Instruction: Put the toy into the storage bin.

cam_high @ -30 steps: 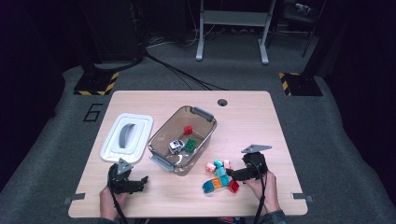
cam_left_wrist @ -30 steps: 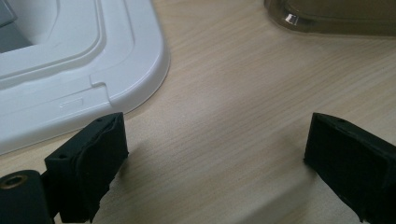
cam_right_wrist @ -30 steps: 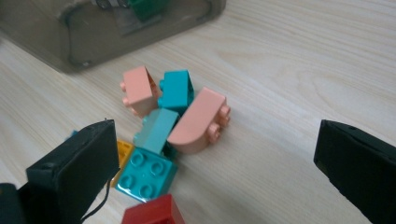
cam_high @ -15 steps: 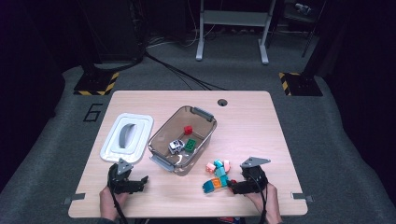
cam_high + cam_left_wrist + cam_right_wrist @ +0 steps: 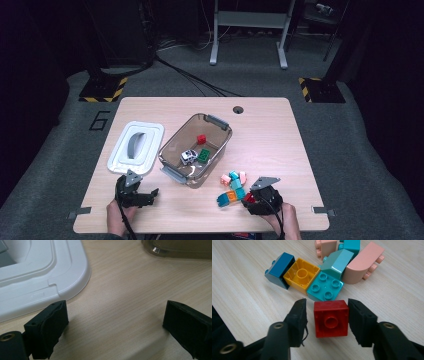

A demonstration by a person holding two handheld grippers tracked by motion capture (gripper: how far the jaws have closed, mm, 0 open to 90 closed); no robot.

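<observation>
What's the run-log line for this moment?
right hand-held gripper: jaws just closing round red brick, left gap remains | left hand-held gripper: open, idle by white lid

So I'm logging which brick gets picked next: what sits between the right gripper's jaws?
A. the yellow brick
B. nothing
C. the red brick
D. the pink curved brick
C: in the right gripper view the red brick lies hollow side up between the right gripper jaws, which have just been closing; a gap remains on one side, so it isn't clamped yet.
</observation>
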